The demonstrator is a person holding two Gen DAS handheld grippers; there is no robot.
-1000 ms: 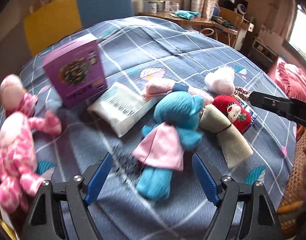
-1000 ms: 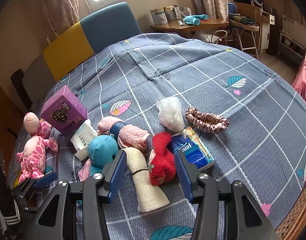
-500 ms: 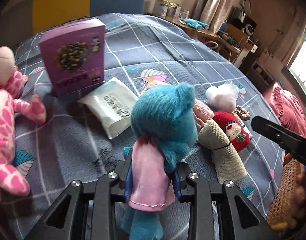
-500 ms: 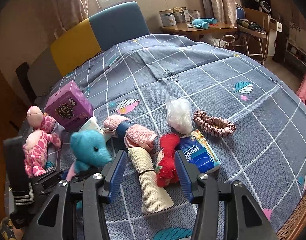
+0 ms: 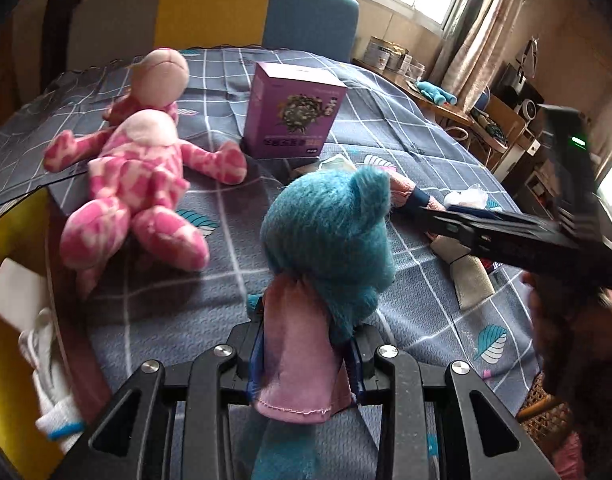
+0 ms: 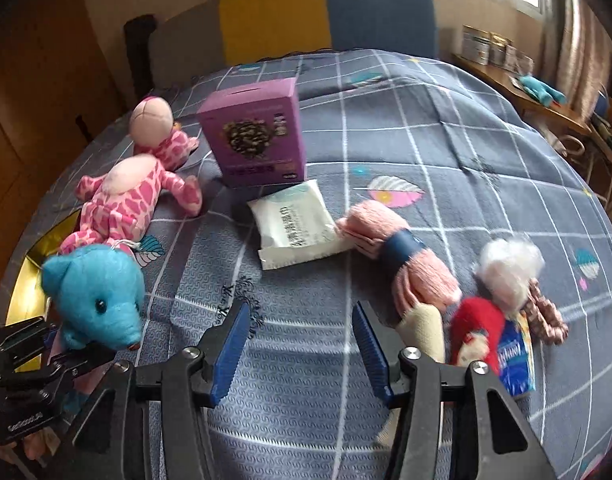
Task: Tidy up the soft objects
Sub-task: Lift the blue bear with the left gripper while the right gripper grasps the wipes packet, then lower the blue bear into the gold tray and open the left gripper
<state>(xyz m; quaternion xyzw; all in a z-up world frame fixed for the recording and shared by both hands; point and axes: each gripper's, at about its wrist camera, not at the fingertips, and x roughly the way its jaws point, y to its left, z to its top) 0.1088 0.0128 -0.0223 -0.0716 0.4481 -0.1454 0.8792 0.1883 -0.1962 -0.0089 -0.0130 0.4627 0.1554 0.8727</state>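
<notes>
Carrying the load across the bed (image 6: 445, 152) toward the pink giraffe plush (image 5: 138, 184) looks like the step in hand, so keep it high enough to clear the purple box (image 5: 292, 116). The blue plush (image 5: 329, 248) sits upright, pinched at its pink dress by the closed left tongs (image 5: 306, 356). The right tongs (image 6: 302, 348) hover wide open, holding nothing, above bare quilt.
</notes>
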